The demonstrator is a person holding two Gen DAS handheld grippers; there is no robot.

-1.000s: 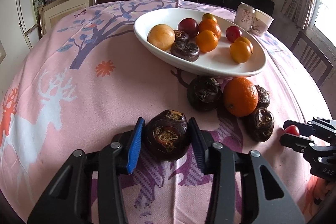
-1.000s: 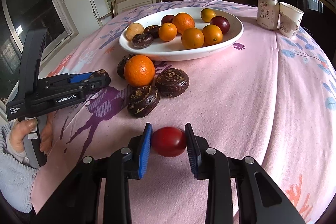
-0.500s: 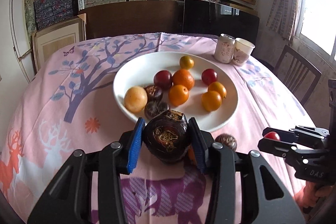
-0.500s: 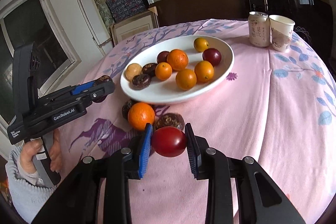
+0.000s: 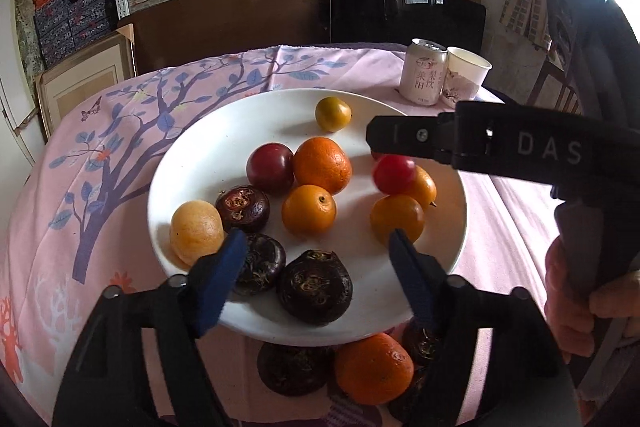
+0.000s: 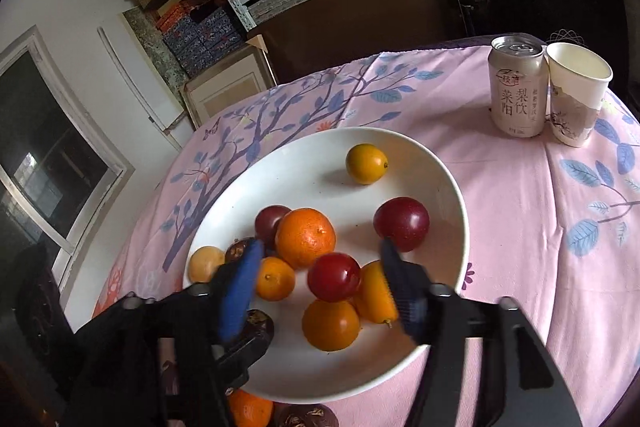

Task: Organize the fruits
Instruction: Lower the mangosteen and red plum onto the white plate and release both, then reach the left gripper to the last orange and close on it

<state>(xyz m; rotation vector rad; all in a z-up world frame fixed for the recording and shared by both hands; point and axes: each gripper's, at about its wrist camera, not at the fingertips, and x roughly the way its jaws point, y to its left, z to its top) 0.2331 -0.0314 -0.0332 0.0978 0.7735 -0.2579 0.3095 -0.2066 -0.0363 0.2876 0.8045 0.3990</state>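
Observation:
A white plate (image 5: 180, 155) on the pink tablecloth holds oranges, plums and dark water chestnuts. My left gripper (image 5: 316, 267) hangs over its near rim. Its jaws are opening, and a dark water chestnut (image 5: 316, 287) lies on the plate between the blue pads, touching neither. My right gripper (image 6: 320, 287) is over the plate (image 6: 452, 187) from the right, jaws also opening. A small red fruit (image 6: 334, 277) sits between its pads, clear of both, on top of the oranges. In the left wrist view this red fruit (image 5: 394, 174) shows just under the right gripper's black finger (image 5: 400, 139).
A drink can (image 6: 518, 95) and a paper cup (image 6: 576, 95) stand at the table's far right. An orange (image 5: 374, 367) and dark water chestnuts (image 5: 294, 367) lie on the cloth in front of the plate. A person's hand (image 5: 572, 307) holds the right gripper's handle. Shelves and a chair stand behind.
Both grippers rose from the cloth and moved over the plate. Both then opened: the left let go of the water chestnut onto the plate, the right let go of the red fruit.

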